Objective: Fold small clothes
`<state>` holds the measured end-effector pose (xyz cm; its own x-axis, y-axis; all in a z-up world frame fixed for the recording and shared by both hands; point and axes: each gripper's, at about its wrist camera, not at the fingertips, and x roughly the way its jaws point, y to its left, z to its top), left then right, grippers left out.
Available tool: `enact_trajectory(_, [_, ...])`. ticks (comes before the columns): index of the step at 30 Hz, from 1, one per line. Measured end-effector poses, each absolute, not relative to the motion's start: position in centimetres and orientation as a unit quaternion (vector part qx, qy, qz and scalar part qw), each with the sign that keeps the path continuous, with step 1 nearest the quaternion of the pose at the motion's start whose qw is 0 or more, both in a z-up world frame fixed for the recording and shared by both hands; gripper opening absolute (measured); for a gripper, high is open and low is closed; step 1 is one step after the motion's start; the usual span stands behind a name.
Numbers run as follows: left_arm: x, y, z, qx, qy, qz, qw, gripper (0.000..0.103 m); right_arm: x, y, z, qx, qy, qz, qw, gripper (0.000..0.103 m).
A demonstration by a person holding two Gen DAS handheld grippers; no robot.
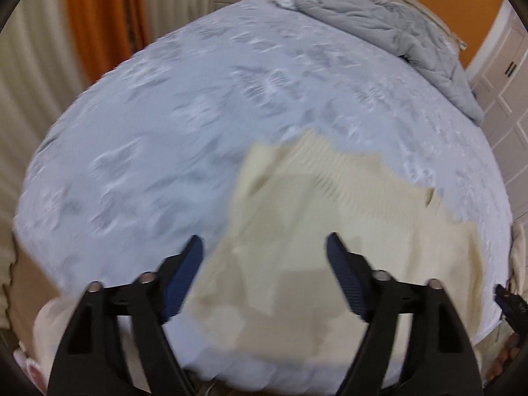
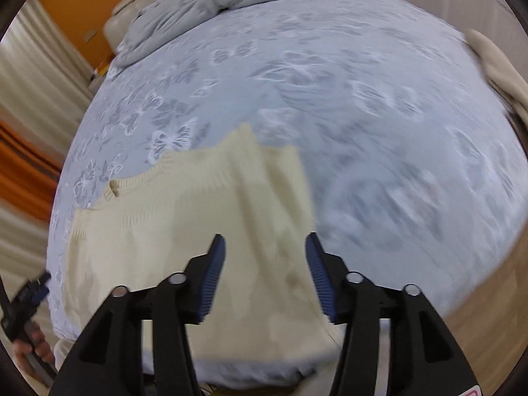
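A cream ribbed knit garment lies spread on the near part of the bed; it also shows in the right wrist view. My left gripper is open and empty, above the garment's left edge. My right gripper is open and empty, above the garment's right part. The left gripper also appears at the left edge of the right wrist view, and the right one at the right edge of the left wrist view.
The bed has a pale blue butterfly-print cover. A crumpled grey duvet lies at the head. A beige cloth lies at the bed's right edge. Orange and white curtains hang at the left. White fabric sits at the near left corner.
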<state>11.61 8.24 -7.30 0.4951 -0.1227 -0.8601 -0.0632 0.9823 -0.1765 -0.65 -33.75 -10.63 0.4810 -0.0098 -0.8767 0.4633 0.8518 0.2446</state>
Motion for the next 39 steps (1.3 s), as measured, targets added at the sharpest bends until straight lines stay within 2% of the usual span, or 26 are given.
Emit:
enact_trajectory(3, [15.0, 7.0, -9.9, -0.102, 0.521, -0.007, 0.848, 0.078, 3.3, -33.0, -12.7, 0.216, 0.504, -0.138, 0.825, 0.06])
enact_trajectory(4, [16.2, 7.2, -11.2, -0.116, 0.537, 0.0, 0.836, 0.071, 3.9, -32.9, -13.1, 0.212, 0.509, -0.141, 0.822, 0.059])
enact_trajectory(5, [17.0, 7.7, -12.5, -0.131, 0.558, 0.01, 0.82, 0.042, 4.7, -32.5, -14.5, 0.207, 0.522, -0.143, 0.815, 0.034])
enact_trajectory(6, [17.8, 8.2, -13.9, -0.146, 0.585, 0.016, 0.797, 0.027, 5.2, -32.4, -15.7, 0.204, 0.539, -0.144, 0.805, 0.008])
enact_trajectory(7, [18.0, 8.2, -13.7, -0.155, 0.582, 0.014, 0.798, 0.022, 5.1, -32.3, -16.0, 0.21, 0.544, -0.14, 0.8, 0.008])
enact_trajectory(8, [17.7, 8.3, -12.9, -0.159, 0.575, 0.004, 0.803, 0.01, 4.6, -32.4, -14.8, 0.221, 0.522, -0.144, 0.811, 0.007])
enact_trajectory(11, [16.9, 8.3, -10.0, -0.128, 0.553, -0.018, 0.823, 0.008, 2.0, -33.3, -10.1, 0.228, 0.444, -0.15, 0.853, 0.007])
enact_trajectory(12, [17.2, 8.1, -10.3, -0.112, 0.558, -0.014, 0.822, 0.009, 1.9, -34.1, -10.4, 0.226, 0.444, -0.159, 0.852, 0.007])
enact_trajectory(15, [18.3, 7.4, -13.6, -0.066, 0.591, 0.003, 0.804, 0.009, 3.4, -36.5, -16.6, 0.24, 0.533, -0.166, 0.794, 0.007])
enact_trajectory(16, [18.4, 7.1, -14.1, -0.057, 0.59, 0.007, 0.805, 0.01, 3.4, -36.9, -17.5, 0.255, 0.534, -0.163, 0.789, 0.008])
enact_trajectory(17, [18.2, 6.6, -13.9, -0.042, 0.583, 0.014, 0.811, 0.012, 3.1, -36.8, -16.6, 0.262, 0.522, -0.169, 0.794, 0.009])
enact_trajectory(19, [17.5, 5.8, -12.7, -0.015, 0.574, 0.023, 0.819, 0.013, 2.3, -35.5, -13.4, 0.253, 0.488, -0.185, 0.815, 0.02])
enact_trajectory(20, [16.8, 5.5, -11.7, -0.008, 0.561, 0.026, 0.827, 0.013, 2.0, -34.8, -12.3, 0.243, 0.473, -0.191, 0.825, 0.02])
enact_trajectory(22, [16.0, 5.3, -9.9, -0.009, 0.536, 0.024, 0.844, 0.013, 2.2, -32.5, -10.4, 0.225, 0.454, -0.157, 0.848, 0.015])
enact_trajectory(23, [15.8, 4.9, -9.2, -0.013, 0.524, 0.015, 0.851, 0.013, 3.2, -30.2, -10.0, 0.214, 0.464, -0.103, 0.853, 0.005])
enact_trajectory(24, [15.5, 4.0, -8.6, -0.017, 0.519, -0.002, 0.855, 0.014, 4.0, -28.9, -9.9, 0.206, 0.472, -0.077, 0.853, 0.002])
enact_trajectory(29, [16.6, -0.2, -11.5, 0.035, 0.554, -0.025, 0.831, 0.016, 9.6, -20.2, -13.4, 0.155, 0.526, 0.021, 0.836, 0.002])
enact_trajectory(32, [16.6, 0.2, -13.5, 0.026, 0.564, -0.021, 0.825, 0.017, 11.2, -19.6, -16.1, 0.141, 0.554, 0.014, 0.82, 0.0])
enact_trajectory(34, [16.6, 0.3, -13.3, 0.033, 0.566, -0.028, 0.824, 0.017, 10.5, -21.2, -15.6, 0.179, 0.558, -0.012, 0.81, 0.0])
enact_trajectory(35, [16.5, 0.3, -13.3, 0.035, 0.566, -0.03, 0.823, 0.017, 9.8, -22.3, -14.6, 0.21, 0.548, -0.033, 0.809, 0.006])
enact_trajectory(37, [16.4, 0.4, -13.3, 0.033, 0.565, -0.03, 0.824, 0.017, 8.5, -22.4, -12.9, 0.245, 0.522, -0.012, 0.817, 0.006])
enact_trajectory(39, [16.4, 0.1, -13.4, 0.038, 0.561, -0.027, 0.827, 0.017, 8.4, -20.8, -12.6, 0.227, 0.529, 0.01, 0.818, 0.006])
